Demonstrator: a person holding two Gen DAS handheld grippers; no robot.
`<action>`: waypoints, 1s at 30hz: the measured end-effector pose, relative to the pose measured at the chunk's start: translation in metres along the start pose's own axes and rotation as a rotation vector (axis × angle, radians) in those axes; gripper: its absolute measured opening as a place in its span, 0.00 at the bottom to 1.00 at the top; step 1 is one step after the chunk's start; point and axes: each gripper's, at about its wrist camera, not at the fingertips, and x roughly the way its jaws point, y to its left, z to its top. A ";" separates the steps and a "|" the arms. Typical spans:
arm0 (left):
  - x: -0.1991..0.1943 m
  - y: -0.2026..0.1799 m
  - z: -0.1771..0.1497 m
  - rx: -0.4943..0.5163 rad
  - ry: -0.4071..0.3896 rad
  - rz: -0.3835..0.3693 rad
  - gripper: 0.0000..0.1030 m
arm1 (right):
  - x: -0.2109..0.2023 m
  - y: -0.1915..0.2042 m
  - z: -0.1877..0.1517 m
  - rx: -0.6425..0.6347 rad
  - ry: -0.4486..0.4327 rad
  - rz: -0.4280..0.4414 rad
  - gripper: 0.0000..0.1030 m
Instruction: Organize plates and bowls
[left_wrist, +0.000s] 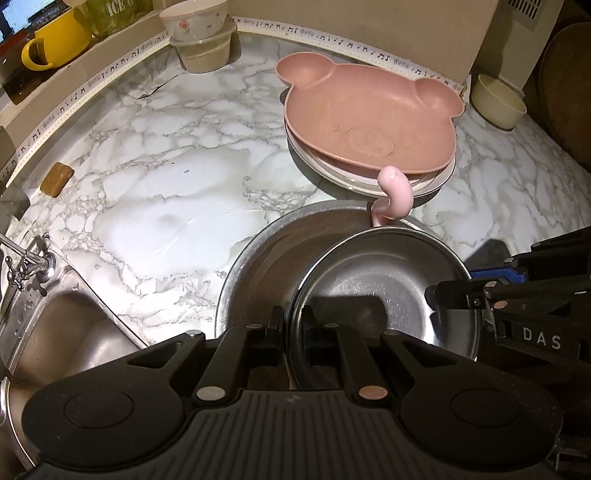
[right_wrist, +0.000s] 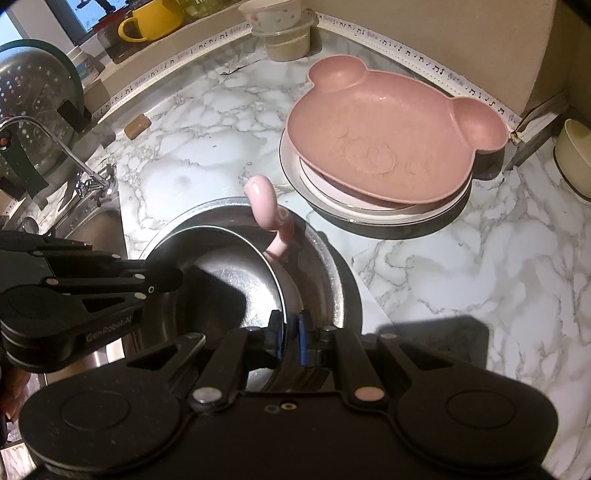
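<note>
- Left tool (left_wrist: 293, 332) pinches the near-left rim of a small steel bowl (left_wrist: 384, 291); one finger inside the rim, one outside.
- Right tool (right_wrist: 291, 332) grips the opposite rim of the same small steel bowl (right_wrist: 229, 273), blue pads pressed against the metal on either side.
- The bowl hangs tilted between the two tools, over and partly inside a larger steel bowl (left_wrist: 266, 258) that stands on the marble surface (left_wrist: 166, 166).
- A pink curved handle (left_wrist: 393, 192) rises from the larger bowl behind the small one; what it belongs to is hidden.
- Just beyond the bowls: a pink bear-shaped plate (left_wrist: 369, 114) on top of a stack of white plates (right_wrist: 369, 210).
- Cream bowl (left_wrist: 496, 101) at the far right, by the wall.
- Floral bowl (left_wrist: 195, 18) sits on a lidded plastic tub (left_wrist: 205, 51) at the back corner.
- Yellow mug (left_wrist: 55, 37) on the ledge; sink (left_wrist: 66, 332) and tap (right_wrist: 55, 144) at left.
- Colander (right_wrist: 33, 110) beyond the tap, seen from the right wrist only.
</note>
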 end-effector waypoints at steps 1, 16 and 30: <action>0.000 -0.001 0.000 0.005 -0.003 0.006 0.08 | 0.001 0.000 0.001 0.001 0.000 0.000 0.09; 0.009 0.004 -0.002 0.025 -0.008 0.031 0.08 | 0.005 0.003 0.004 -0.005 -0.005 0.011 0.11; 0.011 0.008 -0.001 0.004 -0.002 0.013 0.08 | 0.002 -0.002 0.005 0.030 -0.013 0.017 0.19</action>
